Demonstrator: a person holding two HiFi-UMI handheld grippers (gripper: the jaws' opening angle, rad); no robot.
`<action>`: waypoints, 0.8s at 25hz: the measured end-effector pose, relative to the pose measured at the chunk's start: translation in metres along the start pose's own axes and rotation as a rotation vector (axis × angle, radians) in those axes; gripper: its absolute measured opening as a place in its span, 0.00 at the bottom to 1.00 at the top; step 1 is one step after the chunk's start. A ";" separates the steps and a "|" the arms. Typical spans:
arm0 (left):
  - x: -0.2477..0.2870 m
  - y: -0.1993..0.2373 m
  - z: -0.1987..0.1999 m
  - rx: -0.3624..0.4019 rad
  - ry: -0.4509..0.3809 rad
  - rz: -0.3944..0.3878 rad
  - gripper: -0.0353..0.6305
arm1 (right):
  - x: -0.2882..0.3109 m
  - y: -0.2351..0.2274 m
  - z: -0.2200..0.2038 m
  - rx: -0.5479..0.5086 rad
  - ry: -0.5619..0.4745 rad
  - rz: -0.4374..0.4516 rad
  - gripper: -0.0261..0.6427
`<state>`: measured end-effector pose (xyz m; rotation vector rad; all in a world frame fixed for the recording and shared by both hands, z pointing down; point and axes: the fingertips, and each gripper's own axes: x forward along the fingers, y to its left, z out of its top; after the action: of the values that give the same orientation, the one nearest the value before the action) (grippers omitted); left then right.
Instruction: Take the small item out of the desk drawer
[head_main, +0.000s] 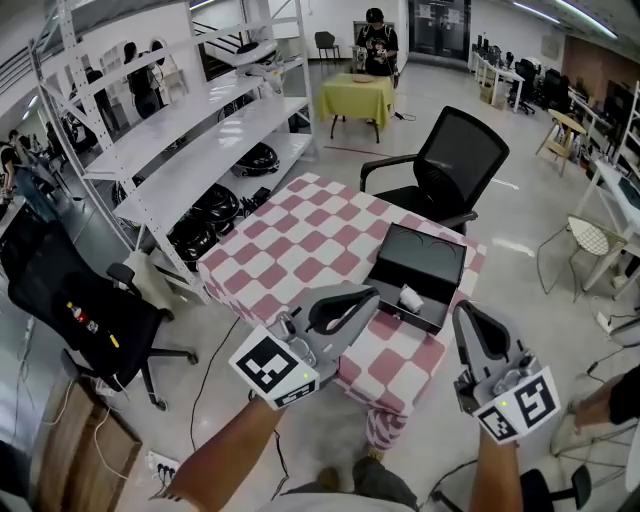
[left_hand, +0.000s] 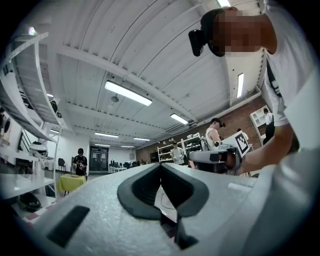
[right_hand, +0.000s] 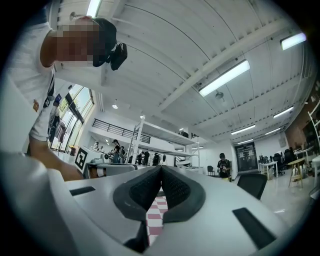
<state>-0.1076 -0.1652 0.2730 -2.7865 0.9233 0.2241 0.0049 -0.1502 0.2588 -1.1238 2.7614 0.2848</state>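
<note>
A black desk drawer box (head_main: 420, 262) stands on the pink-and-white checkered table (head_main: 290, 240), near its right front corner. Its drawer is pulled open toward me, and a small white item (head_main: 410, 298) lies inside. My left gripper (head_main: 368, 296) hovers above the table's front edge, just left of the drawer, jaws shut and empty. My right gripper (head_main: 463, 311) hangs to the right of the drawer, off the table corner, also shut with nothing held. Both gripper views point upward at the ceiling, with the left gripper (left_hand: 160, 165) and the right gripper (right_hand: 161, 168) showing pads pressed together.
A black mesh office chair (head_main: 450, 160) stands behind the table. Another black chair (head_main: 85, 305) is at the left. White shelving (head_main: 200, 130) runs along the left. A yellow-covered table (head_main: 355, 95) with a person at it is far back.
</note>
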 end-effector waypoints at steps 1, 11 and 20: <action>0.008 0.004 -0.003 0.006 0.007 -0.003 0.07 | 0.004 -0.008 -0.002 0.001 0.001 0.003 0.06; 0.085 0.038 -0.047 0.074 0.111 -0.054 0.07 | 0.033 -0.080 -0.034 0.028 0.011 0.044 0.06; 0.132 0.049 -0.106 0.155 0.290 -0.162 0.08 | 0.054 -0.124 -0.060 0.053 0.029 0.092 0.06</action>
<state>-0.0240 -0.3036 0.3420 -2.7725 0.7287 -0.2714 0.0499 -0.2875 0.2910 -0.9979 2.8328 0.2058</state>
